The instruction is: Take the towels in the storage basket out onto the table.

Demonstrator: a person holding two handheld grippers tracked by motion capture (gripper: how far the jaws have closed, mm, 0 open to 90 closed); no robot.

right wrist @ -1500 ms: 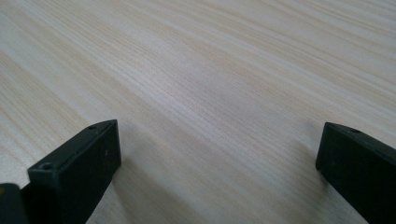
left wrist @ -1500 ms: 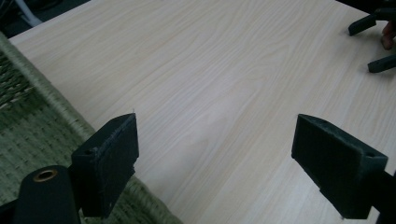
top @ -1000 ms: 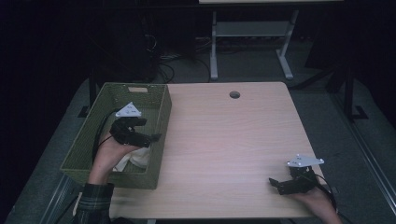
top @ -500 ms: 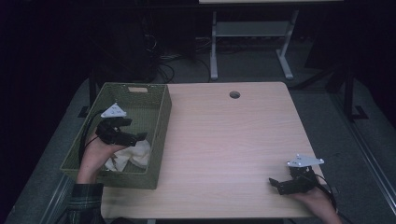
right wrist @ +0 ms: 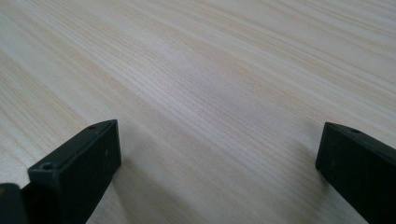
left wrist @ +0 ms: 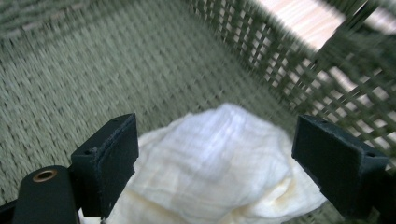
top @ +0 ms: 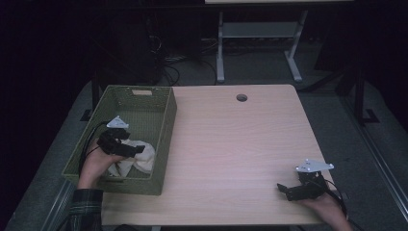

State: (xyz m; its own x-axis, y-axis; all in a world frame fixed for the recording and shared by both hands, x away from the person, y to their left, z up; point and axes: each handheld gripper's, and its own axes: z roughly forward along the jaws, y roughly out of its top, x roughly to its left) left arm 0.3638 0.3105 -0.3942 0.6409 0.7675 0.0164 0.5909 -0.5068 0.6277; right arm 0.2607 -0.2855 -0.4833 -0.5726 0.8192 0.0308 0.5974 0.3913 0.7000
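Note:
A crumpled white cloth [top: 137, 159] lies in the near end of a green woven basket [top: 163, 134] at the table's left side. My left gripper [top: 137, 149] hangs inside the basket just above the cloth, open. In the left gripper view the cloth [left wrist: 215, 168] bulges between the two spread jaws, which stand apart from it on either side, with the basket's wall [left wrist: 299, 70] behind. My right gripper [top: 284, 190] rests low at the table's near right corner, open, with bare wood [right wrist: 210, 93] between its jaws.
The light wooden table [top: 240, 144] has a round cable hole [top: 241, 97] near its far edge. A white metal stand [top: 260, 33] and cables are on the floor beyond the table. The basket overhangs the table's left edge.
My left gripper has drawn back toward the basket's near end and down over the white cloth. The right gripper has stayed still.

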